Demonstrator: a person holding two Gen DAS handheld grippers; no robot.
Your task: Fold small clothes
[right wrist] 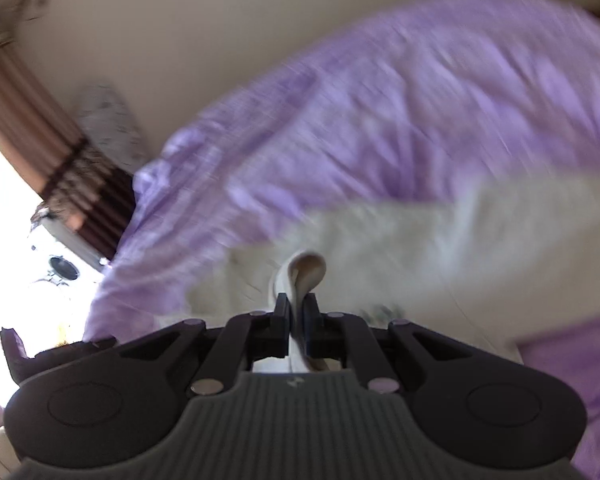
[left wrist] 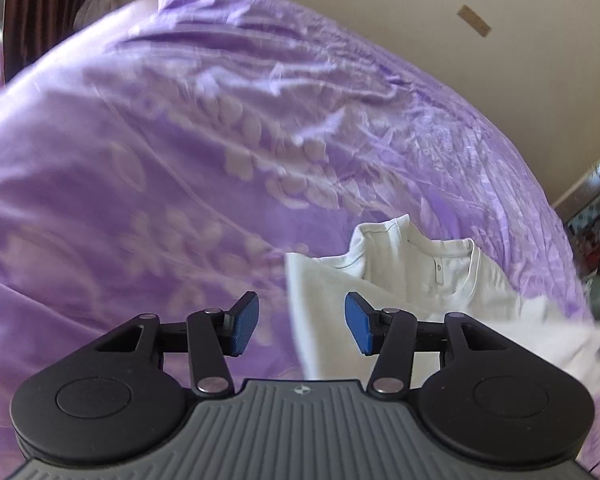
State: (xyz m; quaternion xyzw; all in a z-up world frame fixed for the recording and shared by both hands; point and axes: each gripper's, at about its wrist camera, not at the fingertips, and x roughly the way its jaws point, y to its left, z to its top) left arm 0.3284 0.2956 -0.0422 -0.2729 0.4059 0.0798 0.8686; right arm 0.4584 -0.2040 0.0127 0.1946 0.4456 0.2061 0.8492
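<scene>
Your left gripper (left wrist: 302, 326) has its jaws spread wide, blue pads (left wrist: 245, 325) facing each other with nothing between them, and it hovers right at the near-left edge of the white shirt (left wrist: 416, 280). That small white garment lies on the purple floral bedspread (left wrist: 180, 140), collar end away from you, with a folded flap standing up at the neckline and a little tag with a snap showing just inside the collar. The shirt's left edge runs almost straight down between your two open pads; the right pad sits over white cloth, the left one over purple. Over on the other side, your right gripper (right wrist: 296, 312) is clamped down tight on a bunched fold of that same white shirt (right wrist: 400, 240), and a curl of fabric pokes up past the fingertips, with more of it trailing back between the fingers toward the body of the tool. The rest of the garment spreads out to the right across the bedspread (right wrist: 420, 100), though that view is heavily blurred, so its exact outline is hard to read. A brown curtain (right wrist: 40, 140) hangs at the left by a bright window, and a plain cream wall (right wrist: 220, 20) rises behind the bed.
</scene>
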